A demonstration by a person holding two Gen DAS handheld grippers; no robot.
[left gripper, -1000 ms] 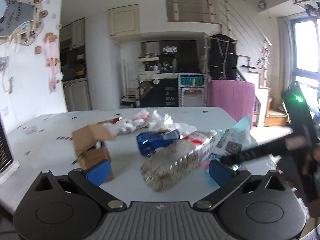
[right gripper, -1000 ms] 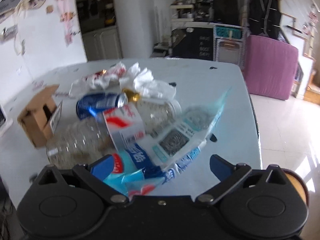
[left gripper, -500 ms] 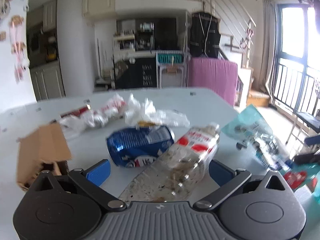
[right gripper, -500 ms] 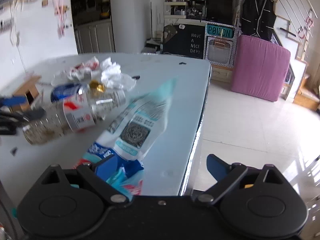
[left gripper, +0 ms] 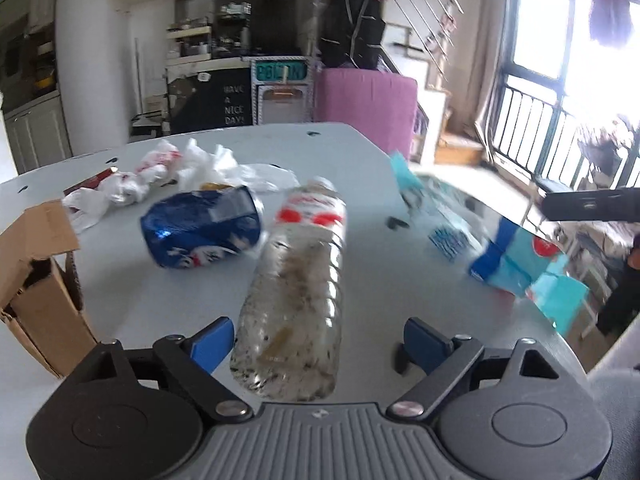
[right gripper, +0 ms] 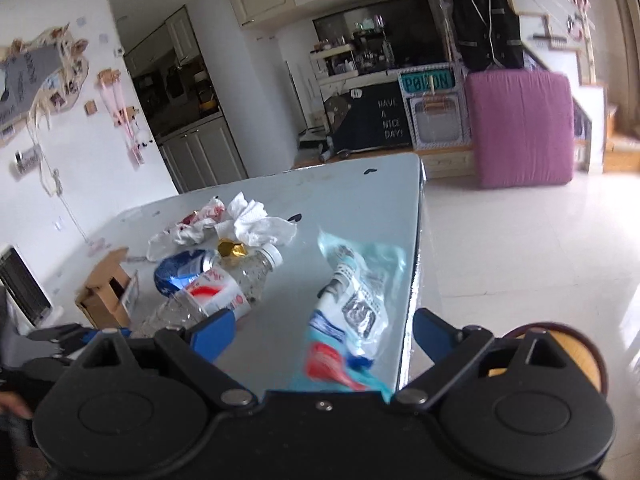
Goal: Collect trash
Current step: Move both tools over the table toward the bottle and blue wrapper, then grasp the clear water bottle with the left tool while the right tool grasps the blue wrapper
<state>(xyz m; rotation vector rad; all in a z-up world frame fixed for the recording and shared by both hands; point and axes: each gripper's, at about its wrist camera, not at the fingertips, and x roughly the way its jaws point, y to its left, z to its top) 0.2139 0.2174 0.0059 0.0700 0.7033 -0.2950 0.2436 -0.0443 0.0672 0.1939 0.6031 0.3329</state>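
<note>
Looking out over a pale grey table [left gripper: 344, 148] in a bright, open room, with white tiled floor [right gripper: 520, 248] shining to the right and a window with black railing [left gripper: 532, 120] glaring at the far side. Standing past the table: a purple upholstered panel [right gripper: 520, 124], a dark kitchen nook with shelves [right gripper: 376, 52], cream cabinets [right gripper: 200, 152].

Lying across the tabletop: a clear plastic bottle [left gripper: 296, 288] with a red and white label, on its side, speckled with dirt inside; just beside it a dented blue can [left gripper: 200, 228]; behind those, crumpled white tissues [right gripper: 256, 224] and a red-printed plastic bag [left gripper: 136, 180]; at the left edge an open cardboard box [left gripper: 36, 280]. Resting near the table's right edge, a blue and white wrapper [right gripper: 352, 312] with a square code printed on it.

Left gripper [left gripper: 316, 340] closing, bottle's base sitting between the blue pads [left gripper: 212, 340], touching or nearly touching the left one, a clear gap showing at the right one. Right gripper [right gripper: 320, 332] standing wide apart around the wrapper, no pad pressing on it. Crowding the bottle on its left: the can, leaning close to the upper half.

Reading on a black board [right gripper: 384, 116] at the back: "HAVE A NICE DAY!". Showing on a teal plate [right gripper: 428, 80] above a small cabinet: letters too blurred to read surely. Bottle label too smeared to read.
</note>
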